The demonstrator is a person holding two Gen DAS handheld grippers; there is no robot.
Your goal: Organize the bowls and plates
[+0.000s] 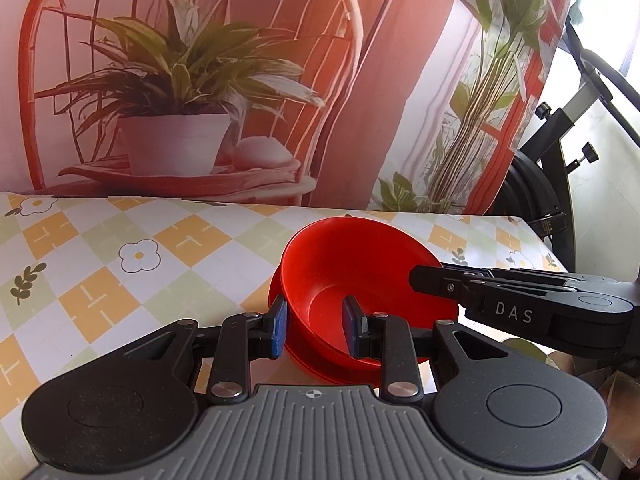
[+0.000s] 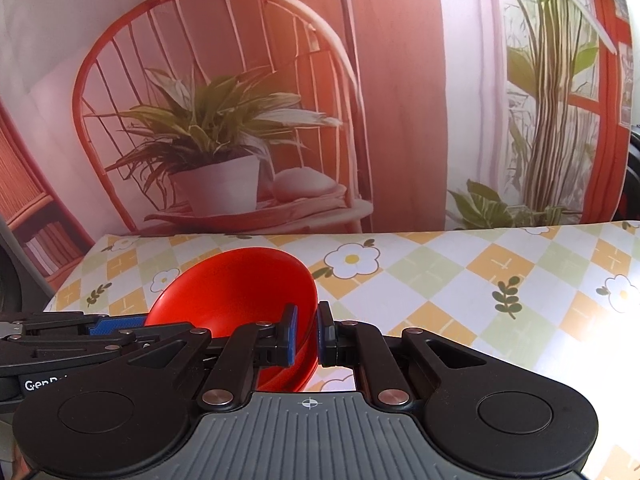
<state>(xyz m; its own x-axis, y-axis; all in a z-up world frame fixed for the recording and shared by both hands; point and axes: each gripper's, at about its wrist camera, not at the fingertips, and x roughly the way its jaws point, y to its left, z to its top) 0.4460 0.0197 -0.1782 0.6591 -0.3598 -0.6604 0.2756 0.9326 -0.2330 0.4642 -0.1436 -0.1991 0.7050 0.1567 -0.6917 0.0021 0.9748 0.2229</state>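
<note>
A red bowl (image 1: 360, 264) hangs tilted just above the checked tablecloth (image 1: 100, 280), and the rim of a second red dish (image 1: 332, 376) shows under it. My left gripper (image 1: 316, 326) is open; its left pad is outside the bowl's near wall and its right pad inside. My right gripper (image 1: 418, 277) reaches in from the right and pinches the bowl's rim. The right wrist view shows that gripper (image 2: 308, 334) shut on the bowl (image 2: 240, 288), with the rim between its pads. The left gripper (image 2: 100, 326) enters there from the left.
The table (image 2: 460, 300) carries a floral checked cloth and ends at a printed backdrop (image 1: 200, 100) of a chair and potted plants. A black stand with knobs (image 1: 560, 132) rises past the table's right end.
</note>
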